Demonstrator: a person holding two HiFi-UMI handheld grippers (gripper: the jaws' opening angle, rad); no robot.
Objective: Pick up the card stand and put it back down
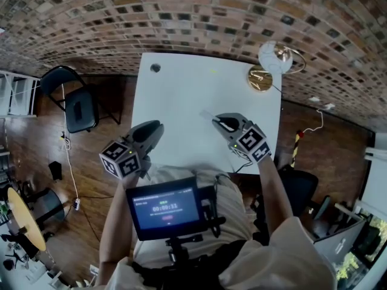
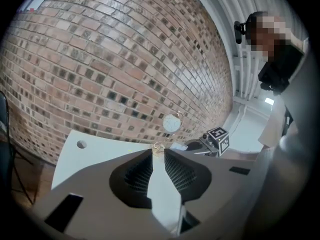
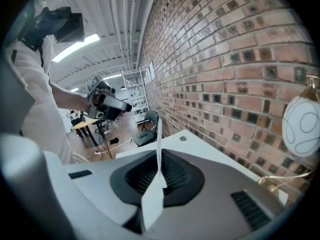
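Observation:
The card stand (image 1: pixel 260 78) is at the far right of the white table (image 1: pixel 181 95): a round gold base with a wire loop holding a white round card (image 1: pixel 275 56). It shows ahead in the left gripper view (image 2: pixel 172 123) and at the right edge of the right gripper view (image 3: pixel 301 125). My left gripper (image 1: pixel 158 127) hovers over the table's near left, jaws (image 2: pixel 158 151) a little apart with nothing between them. My right gripper (image 1: pixel 216 121) is near the middle, well short of the stand. It (image 3: pixel 159 155) is shut on a thin pale strip (image 3: pixel 158 134) seen edge-on.
A brick wall runs behind the table. A small round hole (image 1: pixel 155 67) is in the table's far left corner. A black chair (image 1: pixel 78 104) stands left of the table on the wooden floor. A screen (image 1: pixel 166 209) hangs at my chest.

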